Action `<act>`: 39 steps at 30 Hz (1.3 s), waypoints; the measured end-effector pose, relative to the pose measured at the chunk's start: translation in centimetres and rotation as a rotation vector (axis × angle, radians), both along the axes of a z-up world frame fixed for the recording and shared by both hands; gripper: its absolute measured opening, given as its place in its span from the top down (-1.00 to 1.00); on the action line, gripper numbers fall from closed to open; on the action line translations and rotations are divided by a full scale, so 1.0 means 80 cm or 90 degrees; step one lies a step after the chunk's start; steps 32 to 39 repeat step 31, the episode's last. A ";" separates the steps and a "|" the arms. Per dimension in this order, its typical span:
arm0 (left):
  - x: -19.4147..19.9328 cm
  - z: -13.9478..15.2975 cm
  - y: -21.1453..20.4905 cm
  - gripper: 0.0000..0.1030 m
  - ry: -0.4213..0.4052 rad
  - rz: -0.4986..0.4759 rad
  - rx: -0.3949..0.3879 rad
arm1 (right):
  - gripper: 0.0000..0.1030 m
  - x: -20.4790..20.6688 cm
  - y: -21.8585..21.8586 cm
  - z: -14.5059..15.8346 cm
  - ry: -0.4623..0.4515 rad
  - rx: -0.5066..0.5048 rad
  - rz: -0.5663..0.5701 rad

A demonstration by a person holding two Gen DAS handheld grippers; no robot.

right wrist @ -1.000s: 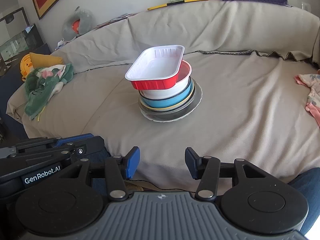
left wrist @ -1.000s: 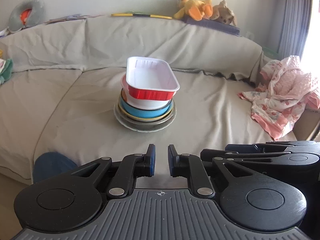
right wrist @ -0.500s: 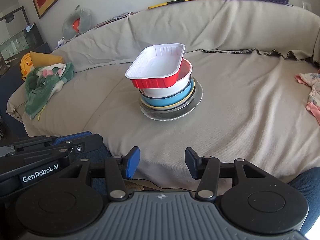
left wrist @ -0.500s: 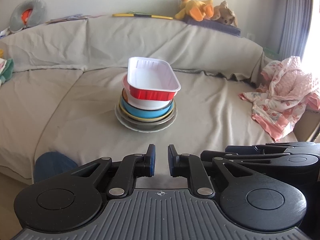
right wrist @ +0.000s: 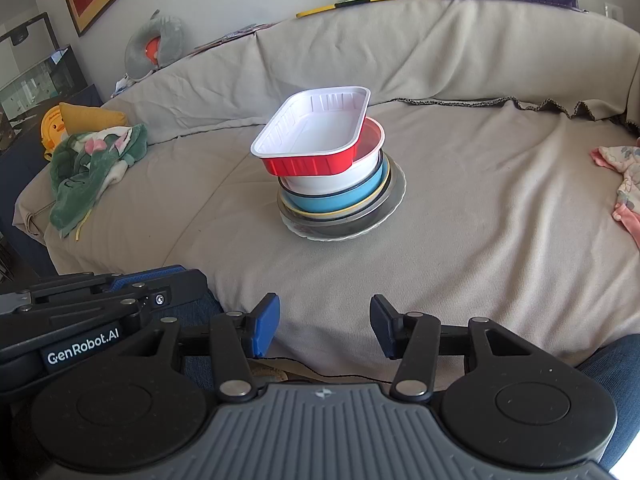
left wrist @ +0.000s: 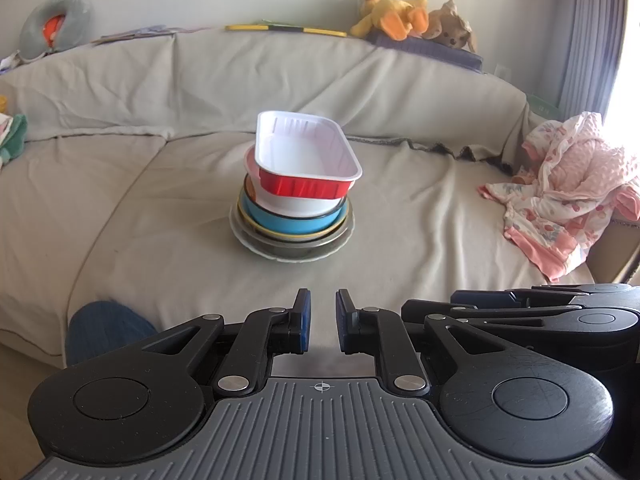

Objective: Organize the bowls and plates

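Setting: we are looking at a sofa [left wrist: 168, 208] draped in a beige cover, seen from two hand-held grippers pointing down toward its seat.
Stack: a pile of dishes is sitting in the middle of the seat, well apart from both grippers.
Bottom of stack: a pale plate [left wrist: 292, 250] [right wrist: 340, 232] is lying on the cover, and a grey metal dish is resting in it.
Middle of stack: a blue bowl [left wrist: 292, 224] [right wrist: 336, 200] is nesting above a yellow-rimmed one, and a white bowl [left wrist: 296, 204] [right wrist: 332, 182] is sitting inside the blue one.
Top of stack: a red tray [left wrist: 308, 160] [right wrist: 316, 140] with a white inside is perching on the white bowl, overhanging it and tilting slightly.
Left gripper [left wrist: 322, 322]: we are seeing its blue pads drawn almost together with a narrow gap and nothing between them.
Right gripper [right wrist: 324, 328]: its pads are standing apart, holding nothing, over the front edge of the seat.
Change: we are finding no difference from a second ago; the stack is sitting the same and both grippers are keeping their place and their gaps.
Surroundings: a pink blanket [left wrist: 568, 196] is lying at the right of the seat, a green cloth [right wrist: 92, 168] at the left, and soft toys [left wrist: 412, 16] are sitting on the sofa back.
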State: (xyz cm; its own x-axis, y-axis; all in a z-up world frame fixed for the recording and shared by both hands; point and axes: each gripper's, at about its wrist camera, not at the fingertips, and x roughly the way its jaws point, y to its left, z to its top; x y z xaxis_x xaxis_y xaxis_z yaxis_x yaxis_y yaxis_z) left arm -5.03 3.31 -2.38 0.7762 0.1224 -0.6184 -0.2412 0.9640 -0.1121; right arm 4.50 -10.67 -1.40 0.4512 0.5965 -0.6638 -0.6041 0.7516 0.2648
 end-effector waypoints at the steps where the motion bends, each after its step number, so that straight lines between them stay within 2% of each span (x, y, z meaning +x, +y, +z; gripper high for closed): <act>1: 0.000 0.000 0.000 0.69 0.000 0.000 0.000 | 0.03 0.000 0.000 0.000 0.000 0.000 0.000; 39: -0.001 -0.007 0.000 0.69 -0.004 -0.001 0.009 | 0.03 0.002 -0.002 -0.002 0.000 0.000 0.002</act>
